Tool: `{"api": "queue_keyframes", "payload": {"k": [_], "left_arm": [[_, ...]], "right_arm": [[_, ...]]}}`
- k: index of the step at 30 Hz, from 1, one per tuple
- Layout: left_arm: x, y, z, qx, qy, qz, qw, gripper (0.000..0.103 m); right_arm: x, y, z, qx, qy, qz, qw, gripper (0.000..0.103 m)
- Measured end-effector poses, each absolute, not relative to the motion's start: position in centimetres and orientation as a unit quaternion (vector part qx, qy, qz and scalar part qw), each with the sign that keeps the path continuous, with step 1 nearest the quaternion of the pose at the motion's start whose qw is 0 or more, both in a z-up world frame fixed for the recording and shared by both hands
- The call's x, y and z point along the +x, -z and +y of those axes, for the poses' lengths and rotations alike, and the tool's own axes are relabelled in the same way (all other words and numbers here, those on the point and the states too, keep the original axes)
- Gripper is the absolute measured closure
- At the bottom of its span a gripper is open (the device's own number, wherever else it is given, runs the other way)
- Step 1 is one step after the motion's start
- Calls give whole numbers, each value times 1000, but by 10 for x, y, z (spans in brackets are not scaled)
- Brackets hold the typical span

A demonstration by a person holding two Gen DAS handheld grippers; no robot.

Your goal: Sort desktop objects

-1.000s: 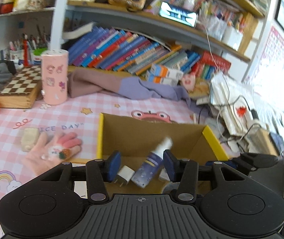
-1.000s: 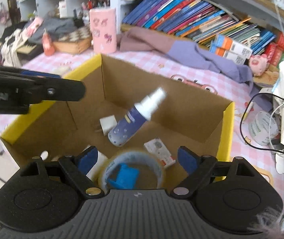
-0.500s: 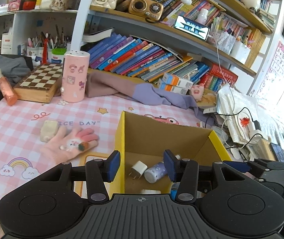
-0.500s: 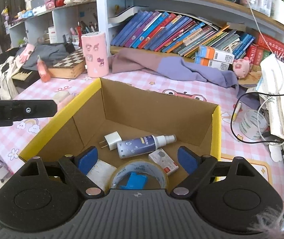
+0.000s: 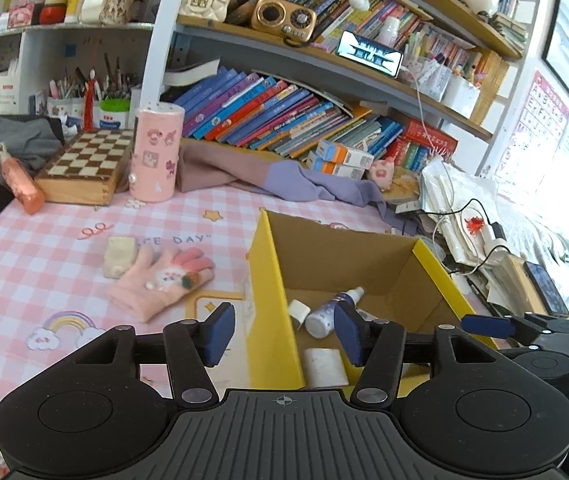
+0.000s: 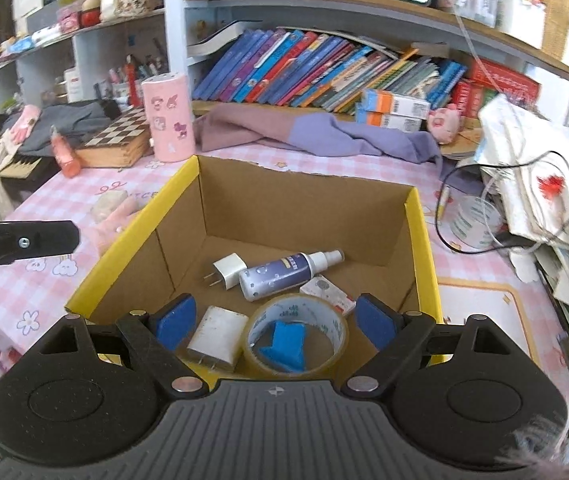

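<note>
We have both tools clear of the cardboard box (image 6: 420, 240), which fills the centre of the right wrist view and the lower right of the left wrist view. Inside it lie the spray bottle (image 6: 284, 274), a white charger plug (image 6: 226, 270), a second white plug (image 6: 218, 338), a roll of clear tape (image 6: 296, 338) and a small card packet (image 6: 326, 292).

The left hand-held gripper (image 5: 282, 332) is opening, with nothing between its blue pads; the yellow wall of the box shows in the gap beyond them but is not pinched. The right hand-held gripper (image 6: 276, 320) stands spread wide and empty above the near end of the box.

What we judge to be left for sorting sits on the pink checked worktop (image 5: 24, 256), left of centre in the left wrist view: the pink glove (image 5: 160, 280), and touching its upper left edge a pale eraser-like block (image 5: 118, 254).

To do this step well, we let the left jaws finish spreading before we swing toward the glove. The glove is soft and flat, so we come in low and steep, pinch a thick fold near the cuff, and avoid catching the cloth beneath. We keep the block out of the bite, since the two touch. The right tool should stay back from the box mouth so the two do not collide.
</note>
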State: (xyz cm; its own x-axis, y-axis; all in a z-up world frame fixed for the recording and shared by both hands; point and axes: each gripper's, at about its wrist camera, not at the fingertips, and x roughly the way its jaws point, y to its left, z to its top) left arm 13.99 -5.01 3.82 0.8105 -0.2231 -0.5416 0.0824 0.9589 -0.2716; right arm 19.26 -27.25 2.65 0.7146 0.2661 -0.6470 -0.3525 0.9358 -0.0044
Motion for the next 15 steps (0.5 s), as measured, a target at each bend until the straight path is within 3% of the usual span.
{"api": "queue_keyframes", "payload": {"k": [15], "left_arm": [[87, -42, 6, -102, 129, 293, 942, 43]], "right_arm": [[109, -34, -212, -26, -110, 313, 943, 17]]}}
